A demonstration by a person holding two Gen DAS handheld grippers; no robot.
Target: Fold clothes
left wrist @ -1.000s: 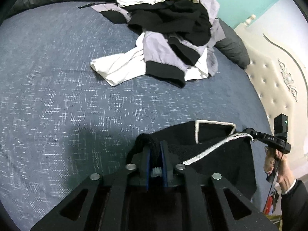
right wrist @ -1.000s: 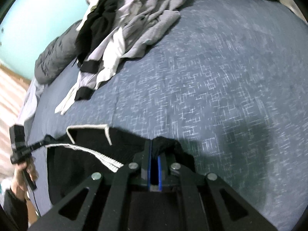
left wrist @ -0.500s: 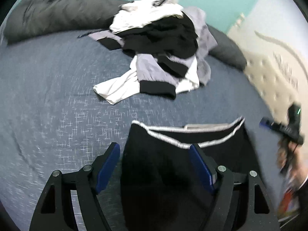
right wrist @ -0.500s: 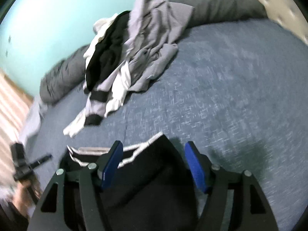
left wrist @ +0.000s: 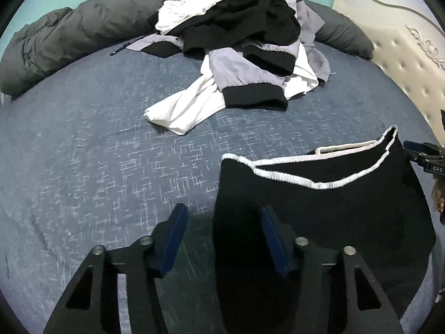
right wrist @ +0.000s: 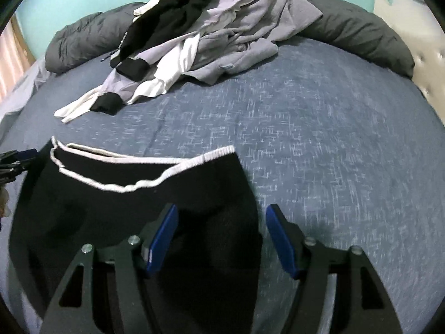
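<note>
I am holding my left gripper (left wrist: 222, 239) and right gripper (right wrist: 221, 239) wide, gripping nothing, over the black garment (left wrist: 319, 208) lying flat on the bed (left wrist: 97, 139); squaring its white-trimmed edge (left wrist: 306, 179) matters before creasing.

Open blue bedspread (right wrist: 319, 139) is lying free between the black garment (right wrist: 139, 208) at the near edge and the clothes pile (left wrist: 239, 27) — which is blocking the far edge.

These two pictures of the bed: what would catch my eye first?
Probably the black garment with white trim, spread flat on the blue bedspread right in front of both open grippers, left and right. Behind it, a jumbled pile of clothes sits near the dark pillows.
</note>
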